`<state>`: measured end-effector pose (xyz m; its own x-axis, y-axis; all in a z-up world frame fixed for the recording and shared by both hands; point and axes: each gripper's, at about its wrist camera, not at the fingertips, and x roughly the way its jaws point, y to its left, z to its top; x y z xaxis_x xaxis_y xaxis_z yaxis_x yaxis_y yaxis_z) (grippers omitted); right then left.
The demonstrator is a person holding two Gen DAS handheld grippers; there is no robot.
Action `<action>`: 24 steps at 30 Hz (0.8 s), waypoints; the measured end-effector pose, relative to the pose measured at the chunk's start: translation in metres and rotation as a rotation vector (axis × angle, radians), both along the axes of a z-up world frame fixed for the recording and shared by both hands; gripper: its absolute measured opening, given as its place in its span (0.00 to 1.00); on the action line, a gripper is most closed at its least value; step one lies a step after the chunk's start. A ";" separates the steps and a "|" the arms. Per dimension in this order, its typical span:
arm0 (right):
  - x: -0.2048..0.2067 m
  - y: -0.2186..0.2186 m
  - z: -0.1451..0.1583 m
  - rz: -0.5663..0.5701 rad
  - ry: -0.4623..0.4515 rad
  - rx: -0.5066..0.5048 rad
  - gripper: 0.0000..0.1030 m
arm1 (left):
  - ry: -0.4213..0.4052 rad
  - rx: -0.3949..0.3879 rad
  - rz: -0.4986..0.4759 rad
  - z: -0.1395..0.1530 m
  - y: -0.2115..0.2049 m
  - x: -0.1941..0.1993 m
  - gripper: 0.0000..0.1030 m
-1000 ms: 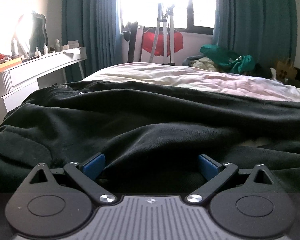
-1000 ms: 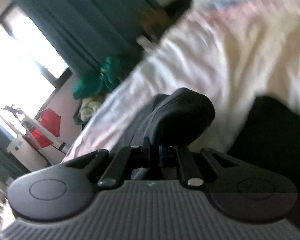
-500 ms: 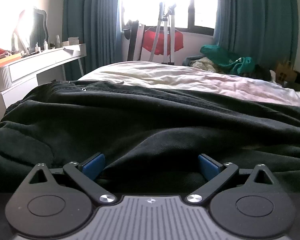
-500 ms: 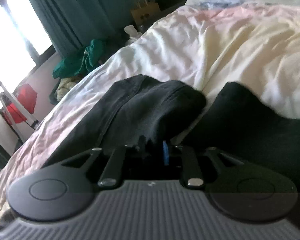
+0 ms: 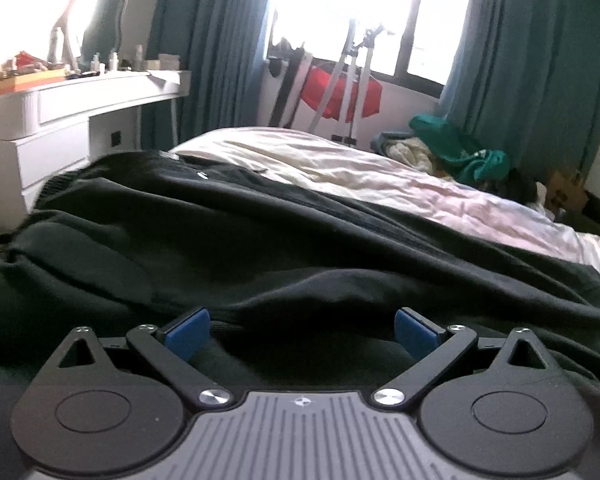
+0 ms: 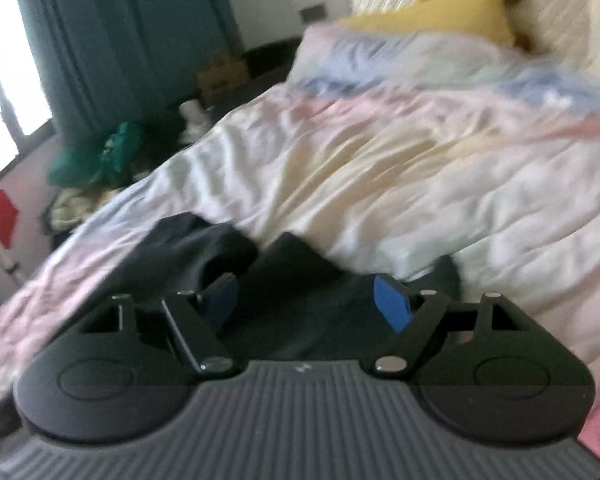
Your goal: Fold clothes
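Observation:
A large black garment [image 5: 260, 248] lies spread across the bed and fills the lower half of the left wrist view. My left gripper [image 5: 302, 332] is open, its blue pads [image 5: 186, 330] wide apart just above the black cloth, holding nothing. In the blurred right wrist view an end of the black garment [image 6: 228, 248] lies bunched on the pale bedcover. My right gripper [image 6: 306, 300] is open over that end, with the blue pads [image 6: 392, 304] apart and the cloth lying loose between and beyond them.
The bed's pale sheet [image 5: 360, 168] stretches beyond the garment. A white dressing table [image 5: 72, 108] stands at the left, a tripod [image 5: 352, 80] and red item by the window, a heap of green clothes [image 5: 456, 152] at the right. Pillows [image 6: 420, 52] lie at the headboard.
My right gripper was shut on the garment's end and has opened, letting the cloth drop onto the bed; its view swung toward the pillows. The left gripper stayed open and rose slightly.

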<state>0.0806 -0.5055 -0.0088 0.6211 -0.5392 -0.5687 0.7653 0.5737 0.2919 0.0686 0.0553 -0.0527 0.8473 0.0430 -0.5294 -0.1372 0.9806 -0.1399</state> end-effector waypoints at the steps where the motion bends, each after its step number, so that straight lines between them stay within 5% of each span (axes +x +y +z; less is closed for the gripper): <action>1: -0.005 -0.001 0.000 -0.014 0.010 0.002 0.75 | -0.002 0.000 0.011 0.005 0.002 -0.007 0.97; 4: -0.017 -0.010 -0.006 -0.061 0.021 0.073 0.75 | -0.009 -0.018 0.048 0.021 0.012 -0.033 0.97; 8: -0.031 -0.023 -0.015 -0.134 0.049 0.115 0.75 | -0.029 -0.213 0.118 0.048 0.054 -0.079 0.97; 15: -0.049 -0.034 -0.017 -0.152 0.031 0.129 0.74 | -0.100 -0.423 0.472 0.089 0.163 -0.149 0.97; 19: -0.057 -0.045 -0.025 -0.197 0.026 0.178 0.74 | -0.114 -0.586 0.594 0.077 0.205 -0.184 0.97; 21: -0.061 -0.051 -0.030 -0.232 0.024 0.206 0.74 | -0.074 -0.603 0.629 0.066 0.215 -0.191 0.97; 24: -0.069 -0.058 -0.036 -0.279 0.009 0.250 0.76 | -0.019 -0.735 0.641 0.047 0.233 -0.189 0.97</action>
<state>0.0119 -0.5631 -0.0450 0.4643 -0.5309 -0.7090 0.8853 0.2551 0.3888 -0.1209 0.2884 -0.0055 0.7870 0.1631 -0.5950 -0.6057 0.3877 -0.6948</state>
